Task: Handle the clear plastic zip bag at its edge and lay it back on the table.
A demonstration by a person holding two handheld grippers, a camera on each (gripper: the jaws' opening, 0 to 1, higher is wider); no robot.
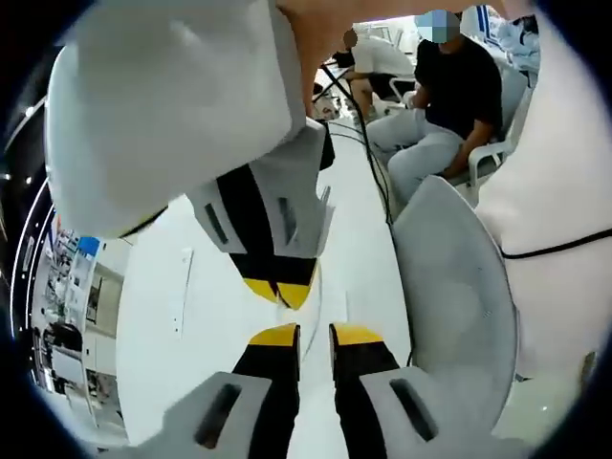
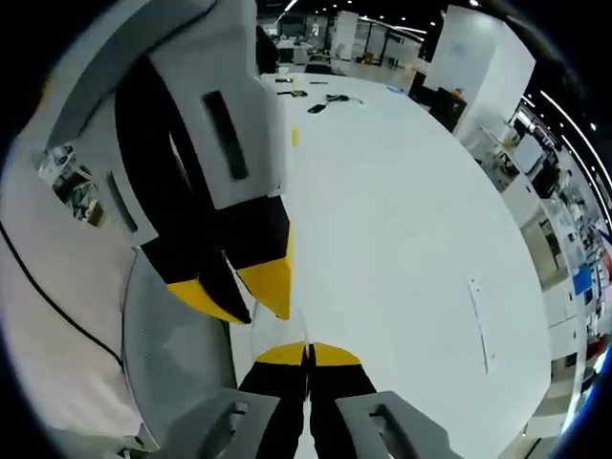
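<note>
The clear zip bag is nearly invisible against the white table. A faint clear edge runs down into my right gripper, whose yellow tips are pressed together on it. A thin pale strip, perhaps the bag's zip, lies flat on the table further off. In the left gripper view that strip sits left of the right gripper, which hangs tips-down, facing my left gripper. The left jaws stand a small gap apart, with nothing seen between them. The left gripper hovers just beyond the right one's tips.
A person sits on a white chair beyond the table's edge. A grey curved panel stands close on the right. Small dark items lie at the table's far end, with shelving and screens behind.
</note>
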